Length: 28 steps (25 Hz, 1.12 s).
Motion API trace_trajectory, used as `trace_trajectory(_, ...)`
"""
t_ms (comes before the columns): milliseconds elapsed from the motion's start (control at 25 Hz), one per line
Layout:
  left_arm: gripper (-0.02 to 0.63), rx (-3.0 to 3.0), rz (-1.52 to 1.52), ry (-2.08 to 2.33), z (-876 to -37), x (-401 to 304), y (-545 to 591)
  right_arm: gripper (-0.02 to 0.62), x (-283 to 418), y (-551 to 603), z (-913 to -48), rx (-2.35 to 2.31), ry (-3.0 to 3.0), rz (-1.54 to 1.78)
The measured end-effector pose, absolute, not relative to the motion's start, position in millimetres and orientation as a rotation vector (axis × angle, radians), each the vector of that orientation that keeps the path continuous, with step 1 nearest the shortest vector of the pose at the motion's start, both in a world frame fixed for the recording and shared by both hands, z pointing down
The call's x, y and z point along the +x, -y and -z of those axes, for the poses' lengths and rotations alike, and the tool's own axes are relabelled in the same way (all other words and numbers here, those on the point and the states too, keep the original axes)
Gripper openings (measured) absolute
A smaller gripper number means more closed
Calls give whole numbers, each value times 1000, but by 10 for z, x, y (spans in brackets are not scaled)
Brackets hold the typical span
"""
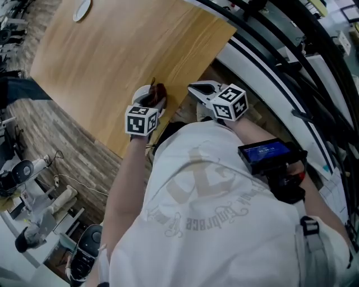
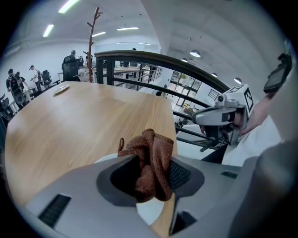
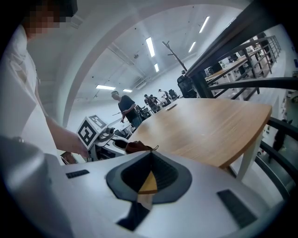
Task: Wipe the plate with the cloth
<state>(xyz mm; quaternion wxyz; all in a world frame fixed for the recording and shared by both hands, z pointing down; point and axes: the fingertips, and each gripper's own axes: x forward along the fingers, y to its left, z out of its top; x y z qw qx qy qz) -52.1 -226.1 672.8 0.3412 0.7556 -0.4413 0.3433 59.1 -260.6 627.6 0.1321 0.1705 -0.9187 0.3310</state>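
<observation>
A brown cloth (image 2: 151, 155) is bunched between the jaws of my left gripper (image 1: 150, 102), which is shut on it. The cloth hangs just over a white plate (image 2: 150, 213) at the near edge of the wooden table (image 1: 123, 50); the jaws hide most of the plate. In the head view the cloth (image 1: 159, 92) shows dark above the marker cube. My right gripper (image 1: 195, 87) hovers off the table's corner, to the right of the left one, shut with nothing in it. The right gripper view shows the cloth (image 3: 136, 147) and the left gripper (image 3: 114, 142) to its left.
A second white plate (image 1: 82, 9) lies at the table's far end. A black railing (image 1: 280, 61) curves along the right side. Equipment and cables (image 1: 39, 190) crowd the floor at the lower left. Several people stand in the far room (image 3: 125, 107).
</observation>
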Motion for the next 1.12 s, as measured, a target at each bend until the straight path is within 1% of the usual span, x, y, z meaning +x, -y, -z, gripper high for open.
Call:
trace_trajectory(280,170,1953,-857,1269,-6694,-747,2458,14,636,2613,-6292,506,2670,-964)
trace_trajectory(600,169,1973,-678,1391,-6482,-837,2417,14,578,2491,-6324,442,2668,-935)
trace_trajectory(840,170,1977,-531,1489,-6131,-1041,2033,14,285,2254,-6094,363,2687,-874)
trace_trajectory(1120,170,2029,-246,1598,-5659,-1200,1432,14,-72,2042,-5629,229,2770,-719)
